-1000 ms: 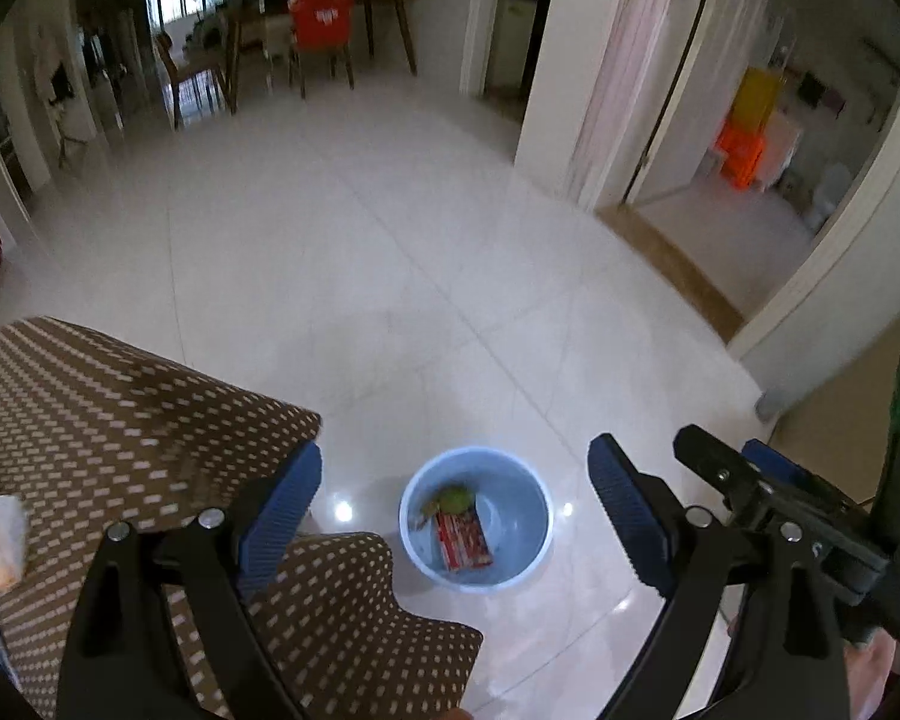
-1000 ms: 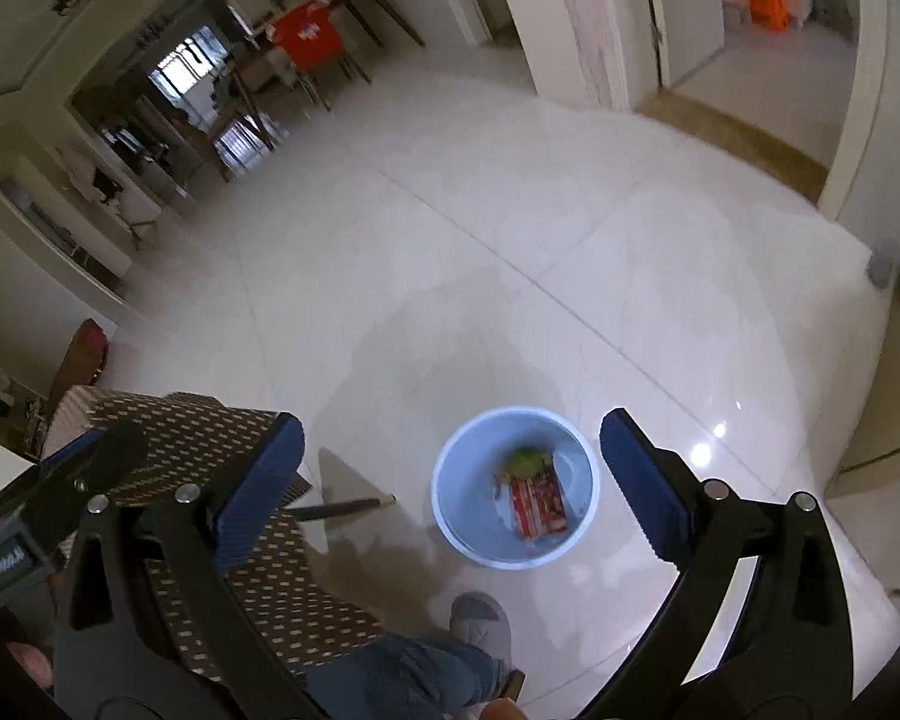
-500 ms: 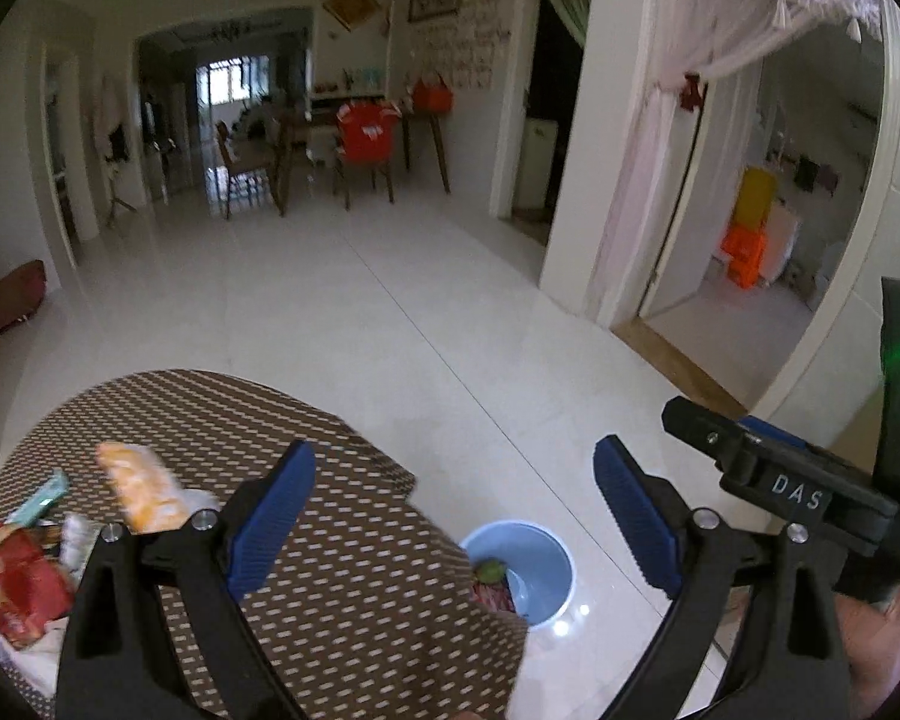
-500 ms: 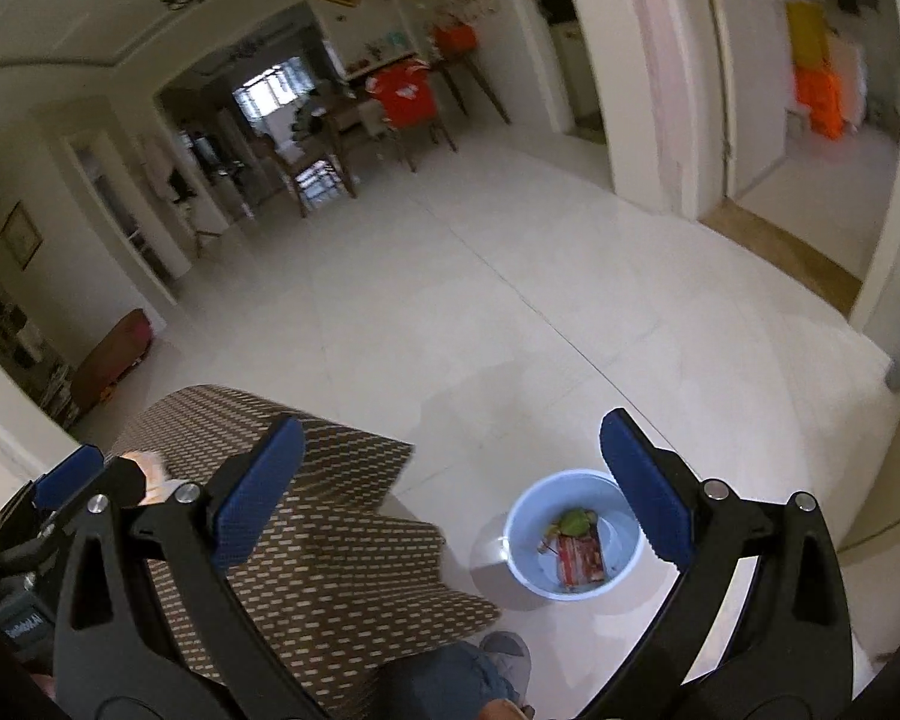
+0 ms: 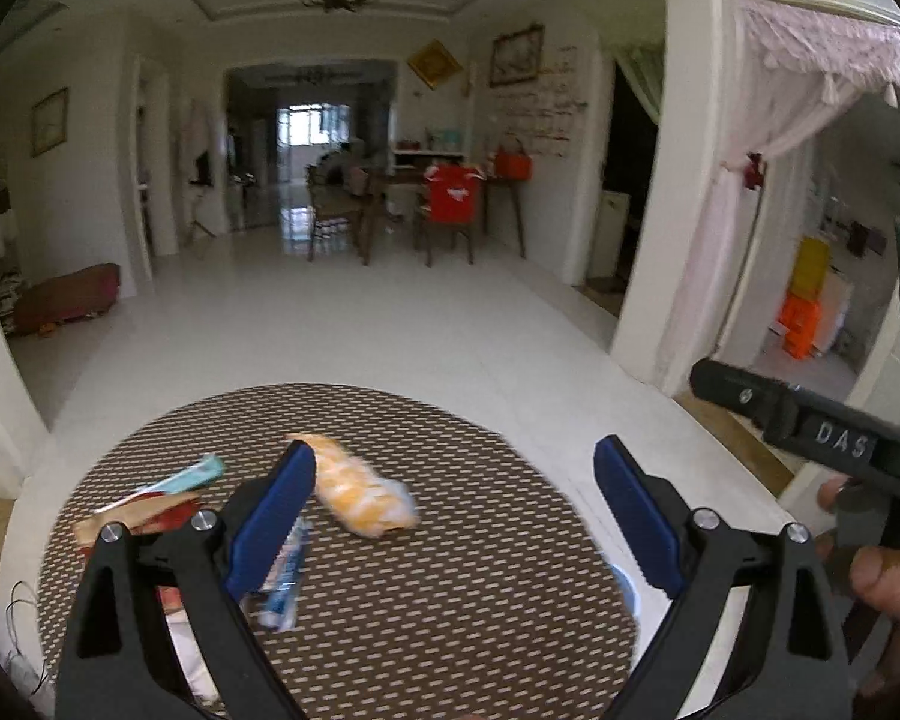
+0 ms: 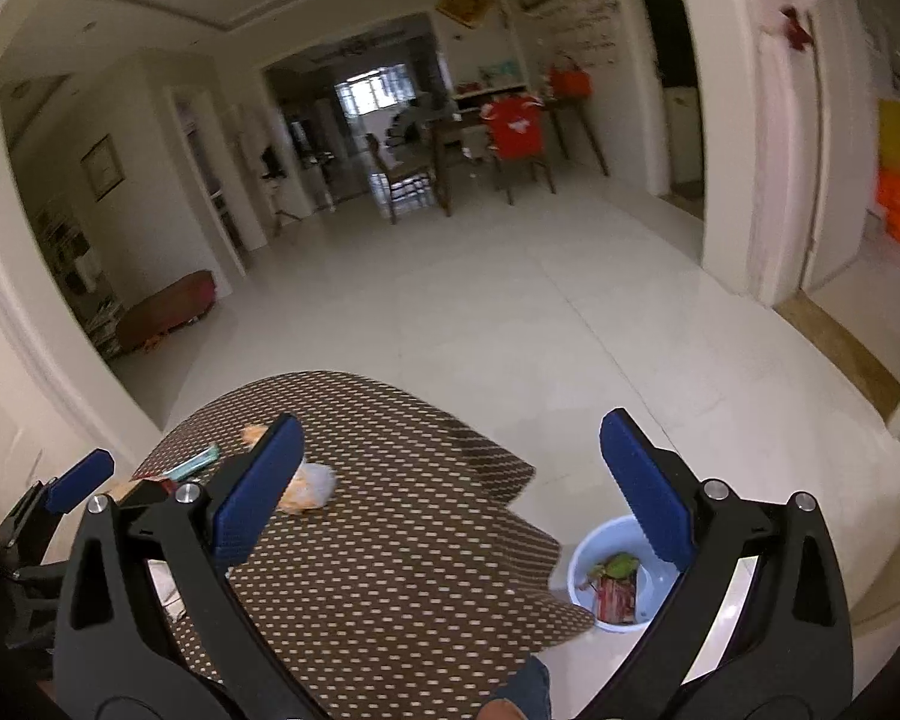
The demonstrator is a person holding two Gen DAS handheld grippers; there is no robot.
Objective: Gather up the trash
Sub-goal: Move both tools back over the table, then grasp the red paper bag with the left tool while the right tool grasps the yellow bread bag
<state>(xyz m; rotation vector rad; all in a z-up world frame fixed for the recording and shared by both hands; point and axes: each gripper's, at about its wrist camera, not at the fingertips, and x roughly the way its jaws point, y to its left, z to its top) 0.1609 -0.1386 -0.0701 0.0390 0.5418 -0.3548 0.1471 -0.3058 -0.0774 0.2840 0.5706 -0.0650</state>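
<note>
**Trash partly binned, more waiting on the table**

While both grippers hang over the round table (image 5: 450, 630) with its brown dotted cloth, the job looks to me only partway through. The blue bin (image 6: 588, 552) stands on the white floor just beside the table's edge, and it already holds a red wrapper (image 6: 615, 597) and something green (image 6: 618, 565). That part is done.

What is left lies on the cloth. An orange snack bag (image 5: 363, 495), puffy and crinkled with a pale, clear end, sits near the middle of the table, lying on its side. Further left there is a teal stick wrapper (image 5: 189, 477), a flat red and tan packet (image 5: 141, 510) touching it, and a blue and white wrapper (image 5: 285, 576) nearer the person. All of it is blurred, so I cannot read any print. More pale scraps show at the table's near left edge, half hidden behind the tool.

The left gripper (image 5: 450, 516) has its blue pads spread wide with nothing between them, poised above the orange bag. The right gripper (image 6: 450, 492) is likewise spread and empty, held between the table and the bin. I judge several pieces remain to be carried over.
</note>
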